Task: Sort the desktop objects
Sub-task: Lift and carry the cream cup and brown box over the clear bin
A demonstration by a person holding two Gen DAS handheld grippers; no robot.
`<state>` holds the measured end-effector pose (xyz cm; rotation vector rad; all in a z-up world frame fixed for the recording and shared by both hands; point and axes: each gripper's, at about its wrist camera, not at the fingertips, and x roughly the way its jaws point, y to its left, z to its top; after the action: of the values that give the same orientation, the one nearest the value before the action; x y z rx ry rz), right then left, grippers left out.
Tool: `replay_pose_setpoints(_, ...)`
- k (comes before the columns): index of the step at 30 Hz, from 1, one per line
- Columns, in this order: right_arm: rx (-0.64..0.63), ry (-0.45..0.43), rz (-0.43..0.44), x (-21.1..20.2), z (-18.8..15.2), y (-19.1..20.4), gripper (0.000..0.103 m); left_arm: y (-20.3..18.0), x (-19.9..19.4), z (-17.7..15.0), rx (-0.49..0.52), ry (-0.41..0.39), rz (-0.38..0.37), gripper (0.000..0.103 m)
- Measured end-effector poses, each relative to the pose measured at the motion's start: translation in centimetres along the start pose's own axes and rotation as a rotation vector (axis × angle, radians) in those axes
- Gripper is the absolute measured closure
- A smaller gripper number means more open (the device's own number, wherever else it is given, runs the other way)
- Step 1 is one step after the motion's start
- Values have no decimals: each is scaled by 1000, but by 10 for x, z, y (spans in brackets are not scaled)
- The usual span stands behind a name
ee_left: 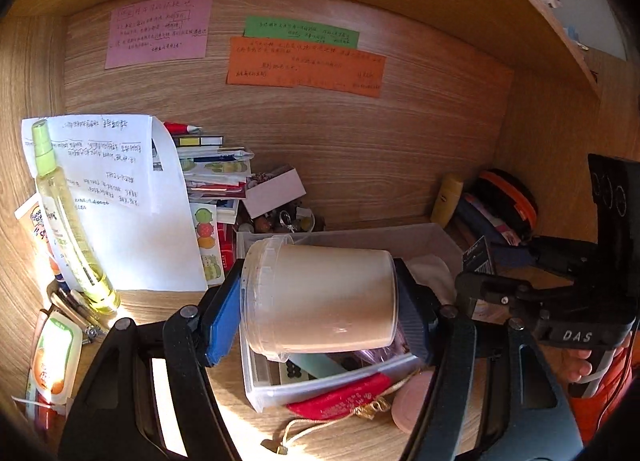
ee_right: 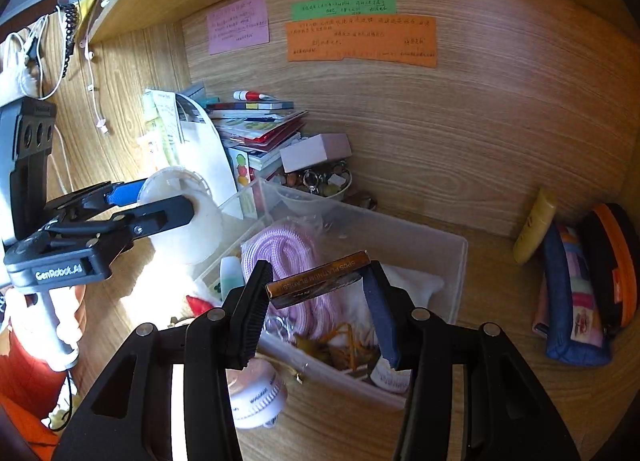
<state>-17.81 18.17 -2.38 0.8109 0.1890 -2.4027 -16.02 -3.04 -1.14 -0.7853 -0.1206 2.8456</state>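
The left gripper (ee_left: 320,297) is clamped across a white lidded tub (ee_left: 320,297), which lies on its side between the blue pad and the black one, lid toward the blue pad, held above the near corner of a clear plastic bin (ee_left: 320,381). The right gripper (ee_right: 318,281) is closed on a small flat dark box (ee_right: 318,281) with gold lettering, tilted slightly, its 2 ends pressed by the pads, hanging over the same bin (ee_right: 456,261). Inside the bin lie a coil of pink cord (ee_right: 288,249), white cloth and some yellow-brown bits. Just in front of the bin on the wooden desk (ee_left: 168,301) are a red pouch (ee_left: 344,397) with a gold string and a round pink item (ee_left: 412,401). To the left stands a tall yellow-green spray bottle (ee_left: 68,213) against a handwritten sheet (ee_left: 120,197). A stack of booklets sits behind the bin, and 3 coloured notes (ee_left: 304,61) are stuck on the back panel. To the right, pouches (ee_right: 576,293) lean in the corner.
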Motion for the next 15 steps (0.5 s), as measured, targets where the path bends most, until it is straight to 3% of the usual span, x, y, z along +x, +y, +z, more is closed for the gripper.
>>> replay_pose_setpoints(15,-8,52,17,30,17,-11,59,4,34,9,11,49,1,35)
